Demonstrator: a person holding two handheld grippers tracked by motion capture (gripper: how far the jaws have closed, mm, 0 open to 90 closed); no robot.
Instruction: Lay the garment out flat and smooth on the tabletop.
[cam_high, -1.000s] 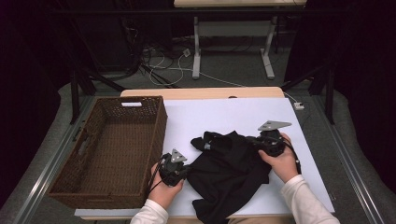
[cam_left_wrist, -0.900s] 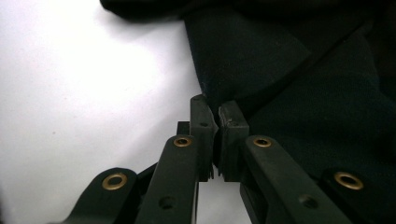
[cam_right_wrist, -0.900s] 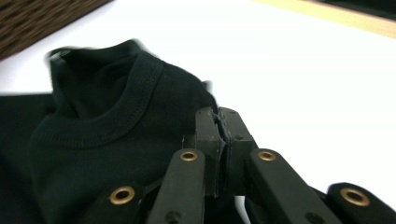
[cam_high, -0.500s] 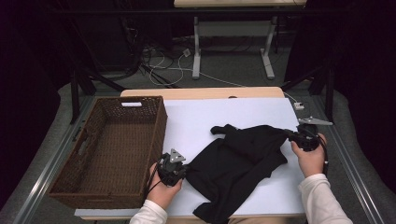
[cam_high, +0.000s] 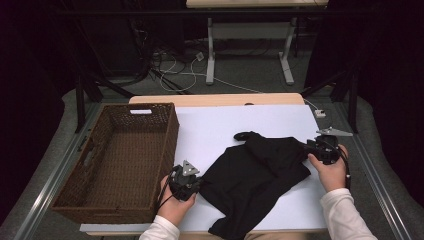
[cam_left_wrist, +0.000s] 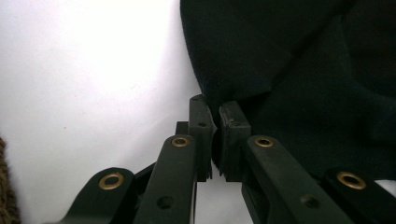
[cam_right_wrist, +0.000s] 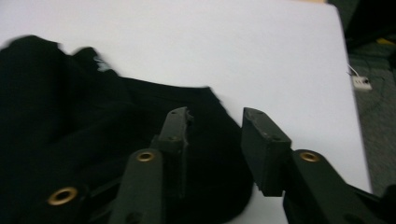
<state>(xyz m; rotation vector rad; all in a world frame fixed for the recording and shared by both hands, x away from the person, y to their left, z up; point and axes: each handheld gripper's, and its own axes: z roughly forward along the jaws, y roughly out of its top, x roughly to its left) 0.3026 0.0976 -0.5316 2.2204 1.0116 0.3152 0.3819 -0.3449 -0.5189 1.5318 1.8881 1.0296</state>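
While both grippers sit low in frame: one black garment (cam_high: 255, 177) spread centre-right on white table (cam_high: 215, 130). One wicker basket (cam_high: 117, 160) at left. Left gripper (cam_left_wrist: 212, 135) clenched on garment edge. Right gripper (cam_right_wrist: 215, 123), jaws just opening, released, cloth between them unpinched.

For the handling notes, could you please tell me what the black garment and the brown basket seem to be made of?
Black garment: soft matte fabric, perhaps fleece or knit; it drapes in folds and shows no sheen. Brown basket: woven wicker or rattan, judging by its plaited walls.
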